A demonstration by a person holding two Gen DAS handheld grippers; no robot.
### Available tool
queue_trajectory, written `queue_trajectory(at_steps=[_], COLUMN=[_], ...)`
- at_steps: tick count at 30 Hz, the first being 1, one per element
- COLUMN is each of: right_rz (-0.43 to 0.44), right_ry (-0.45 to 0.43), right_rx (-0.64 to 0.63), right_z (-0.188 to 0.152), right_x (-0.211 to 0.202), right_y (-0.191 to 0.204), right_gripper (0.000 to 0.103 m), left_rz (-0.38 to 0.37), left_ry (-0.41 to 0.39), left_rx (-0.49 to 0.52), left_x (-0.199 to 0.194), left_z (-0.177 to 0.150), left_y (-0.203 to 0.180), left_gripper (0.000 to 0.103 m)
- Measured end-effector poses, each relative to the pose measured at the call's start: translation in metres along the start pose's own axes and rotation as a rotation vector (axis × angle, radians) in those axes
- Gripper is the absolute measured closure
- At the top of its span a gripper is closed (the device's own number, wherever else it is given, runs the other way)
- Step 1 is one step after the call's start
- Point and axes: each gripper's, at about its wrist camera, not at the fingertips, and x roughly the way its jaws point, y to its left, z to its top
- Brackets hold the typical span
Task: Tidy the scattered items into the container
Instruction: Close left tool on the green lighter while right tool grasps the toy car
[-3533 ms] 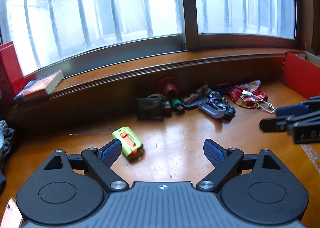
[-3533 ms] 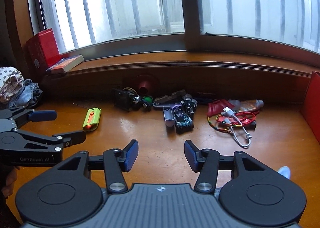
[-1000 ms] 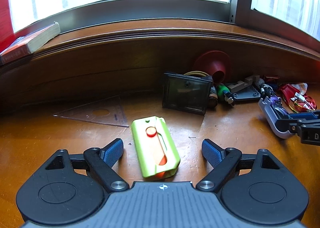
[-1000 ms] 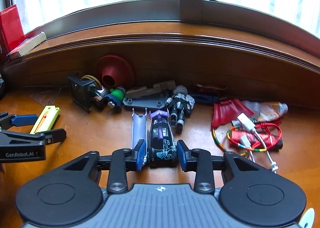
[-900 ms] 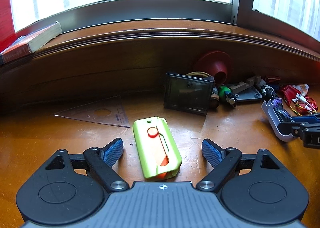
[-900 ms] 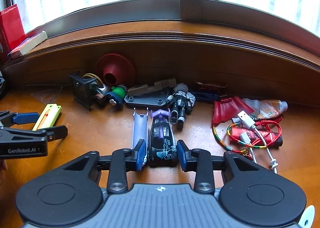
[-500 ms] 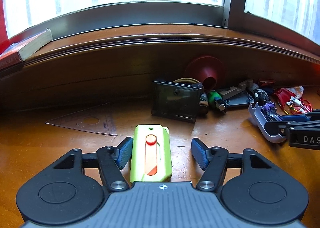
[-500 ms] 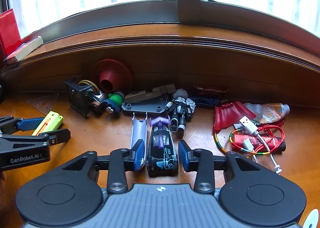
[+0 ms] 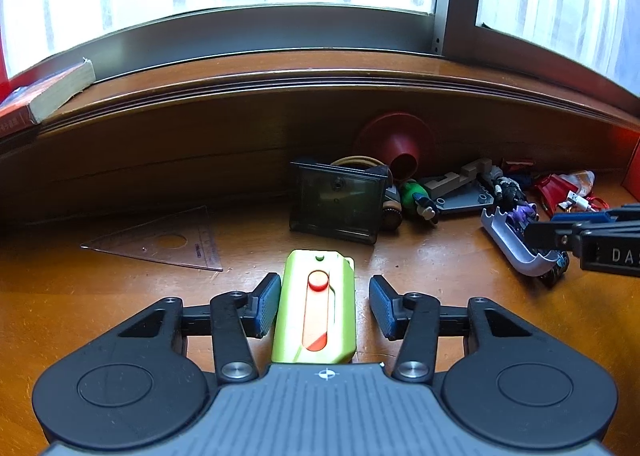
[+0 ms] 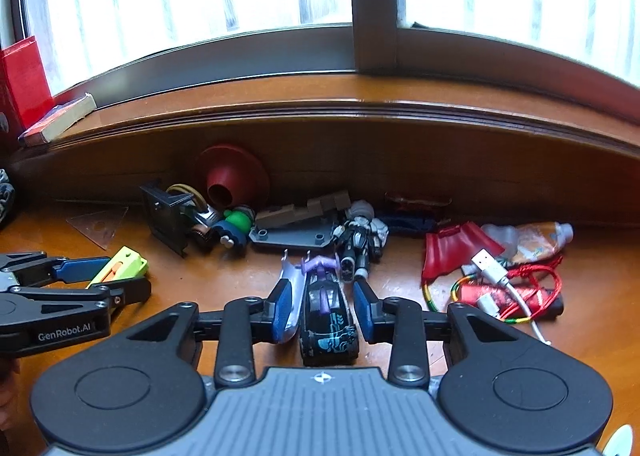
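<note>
A lime-green utility knife [image 9: 316, 304] with an orange slider lies flat on the wooden table, between the fingers of my left gripper [image 9: 324, 288]. Its jaws are closing: the left pad [image 9: 266, 308] touches the knife and the right pad stands a little off it. From the right wrist view this gripper [image 10: 128, 276] shows at the left edge. My right gripper [image 10: 322, 292] is closing on a black toy car [image 10: 328, 316] with purple trim. A lavender curved shell [image 10: 290, 276] sits between the car and the left pad. A red container edge [image 9: 634, 164] shows at the far right.
Against the sill wall lie a smoky dark box [image 9: 340, 202], a red funnel [image 9: 396, 140], a grey brick plate [image 10: 296, 234], a toy figure [image 10: 360, 236] and tangled cables [image 10: 504, 288]. A clear set square [image 9: 168, 240] lies to the left; a book [image 9: 48, 92] rests on the sill.
The left jaws have narrowed around the green knife, which now lies straight between them. The right jaws eased slightly off the toy car, then drew in again.
</note>
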Motion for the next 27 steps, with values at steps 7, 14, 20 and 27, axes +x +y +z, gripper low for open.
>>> queue_trajectory(at_steps=[7, 14, 20, 27], right_rz=[0.000, -0.003, 0.006, -0.019], right_ry=[0.035, 0.008, -0.022, -0.046], right_rx=[0.014, 0.018, 0.027, 0.049], right_z=[-0.001, 0.000, -0.001, -0.011], right_x=[0.011, -0.003, -0.026, -0.050], right_y=[-0.002, -0.002, -0.005, -0.012], right_gripper=[0.072, 0.072, 0.091, 0.087], left_rz=[-0.002, -0.029, -0.058, -0.092], left_ry=[-0.005, -0.014, -0.063, -0.092], left_rx=[-0.006, -0.029, 0.015, 0.066], left_x=[-0.001, -0.011, -0.034, -0.056], left_z=[0.000, 0.003, 0.009, 0.009], left_y=[0.000, 0.000, -0.016, -0.039], left_gripper=[0.063, 0.063, 0.063, 0.063])
